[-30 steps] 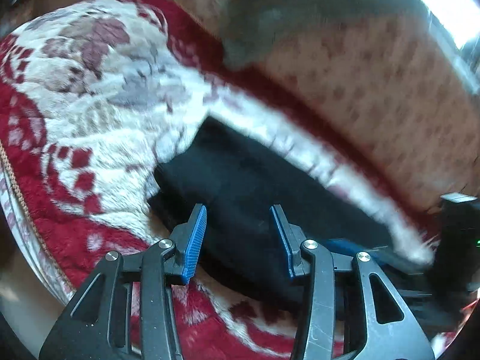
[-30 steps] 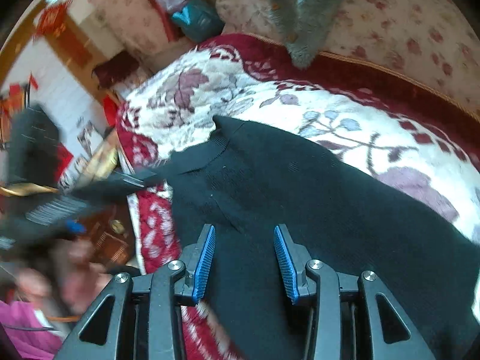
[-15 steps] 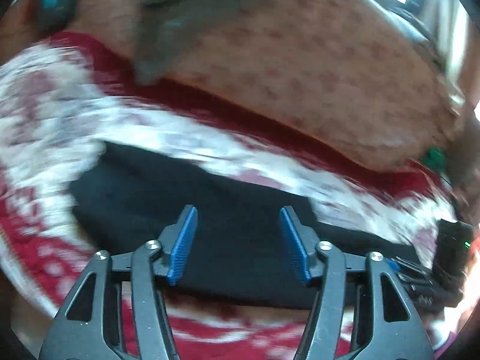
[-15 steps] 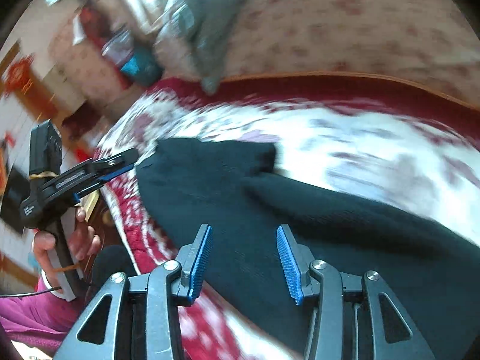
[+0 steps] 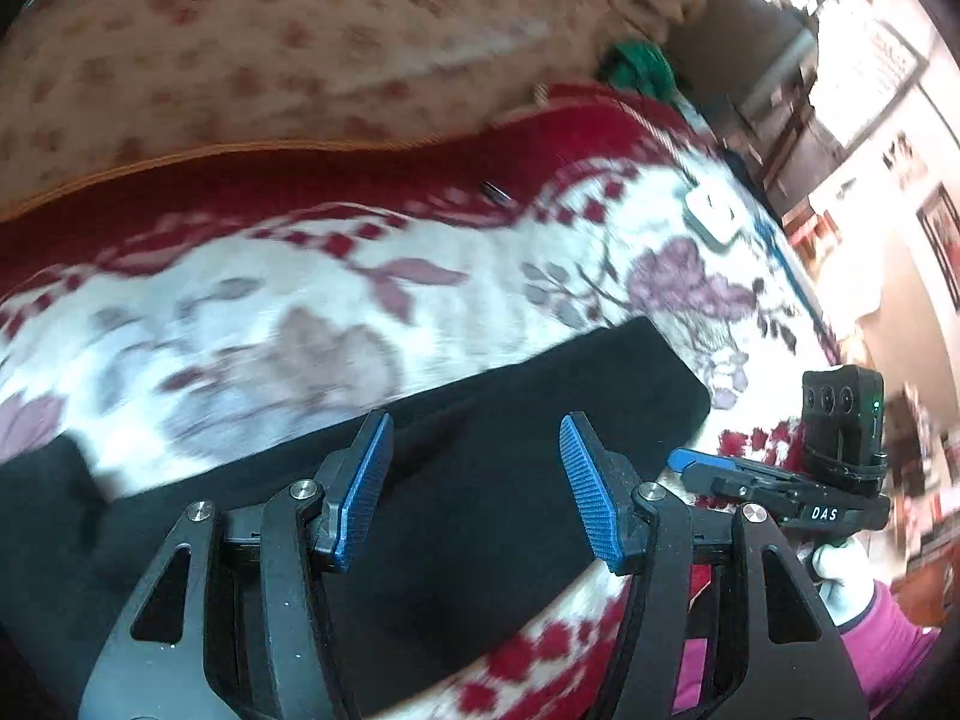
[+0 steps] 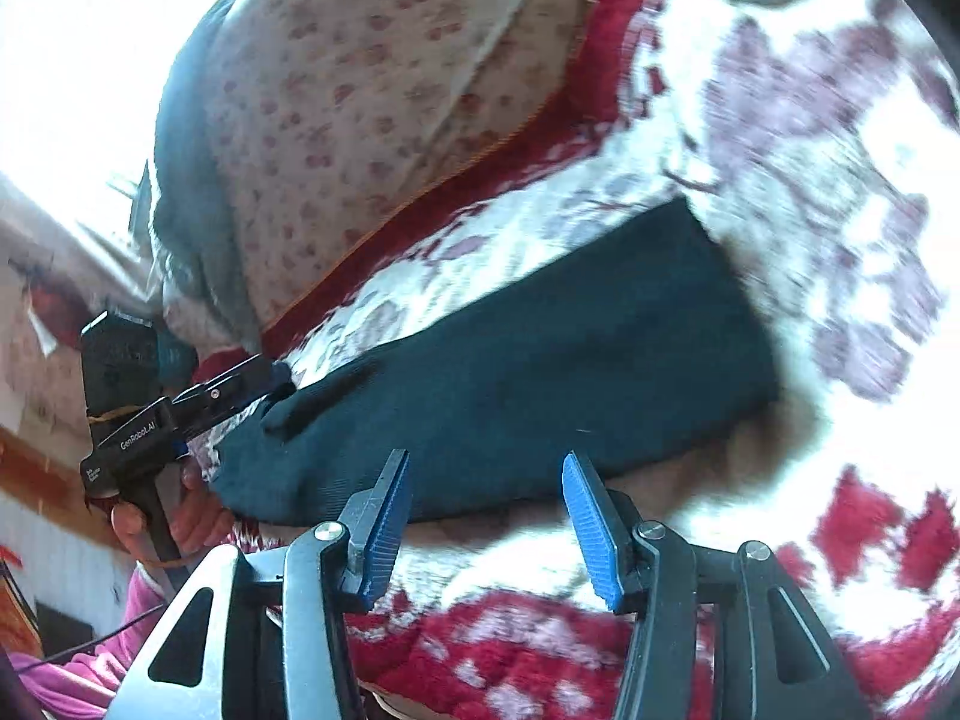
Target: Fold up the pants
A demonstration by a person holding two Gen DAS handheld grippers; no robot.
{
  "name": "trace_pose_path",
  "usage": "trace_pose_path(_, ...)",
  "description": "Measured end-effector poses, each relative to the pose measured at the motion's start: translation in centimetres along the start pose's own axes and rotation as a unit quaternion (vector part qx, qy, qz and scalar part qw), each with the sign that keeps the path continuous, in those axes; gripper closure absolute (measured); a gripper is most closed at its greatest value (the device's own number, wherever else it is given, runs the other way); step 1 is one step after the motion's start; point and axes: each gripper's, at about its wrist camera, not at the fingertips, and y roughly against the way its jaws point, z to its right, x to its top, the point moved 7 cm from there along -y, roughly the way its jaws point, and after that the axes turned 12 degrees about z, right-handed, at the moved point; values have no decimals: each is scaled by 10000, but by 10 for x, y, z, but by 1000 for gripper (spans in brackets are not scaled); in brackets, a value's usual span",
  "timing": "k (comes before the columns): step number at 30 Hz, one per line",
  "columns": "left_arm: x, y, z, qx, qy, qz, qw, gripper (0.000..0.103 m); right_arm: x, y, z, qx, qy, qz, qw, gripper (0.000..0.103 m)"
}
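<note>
The black pants lie as a long flat band on a red and white floral blanket. My left gripper is open and empty, just above the pants' middle. In the right wrist view the pants stretch across the middle. My right gripper is open and empty, just off their near edge. The right gripper also shows in the left wrist view beside the pants' right end. The left gripper also shows in the right wrist view at the pants' left end.
A cream floral cushion backs the sofa behind the blanket. A small white device lies on the blanket at the far right. A green cloth sits in the back corner. A dark grey garment hangs over the cushion.
Both grippers swung right along the pants and stayed open. The left view now shows the pants' right end; the right gripper has drawn back off the fabric to its near edge.
</note>
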Motion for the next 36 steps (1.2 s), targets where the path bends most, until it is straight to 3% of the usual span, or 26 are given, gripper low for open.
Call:
trace_pose_path(6, 4, -41, 32, -162, -373, -338, 9986, 45, 6, -2, 12, 87, -400, 128, 9991, 53)
trace_pose_path(13, 13, -73, 60, -539, -838, -747, 9922, 45, -4, 12, 11, 132, -446, 77, 9989, 53)
trace_pose_path(20, 19, -114, 71, -755, -1099, -1177, 9841, 45, -4, 0, 14, 39, -320, 109, 9994, 53)
trace_pose_path(26, 18, -139, 78, -888, -1346, -1535, 9749, 45, 0, -14, 12, 328, -237, 317, 9987, 52)
trace_pose_path(31, 22, -146, 81, -1164, -1407, -1647, 9693, 45, -6, 6, 9, 409, -469, 363, 9974, 52)
trace_pose_path(36, 21, -152, 80, -1169, -1484, -1744, 9664, 45, -20, 9, 8, 343, -635, 43, 9974, 51)
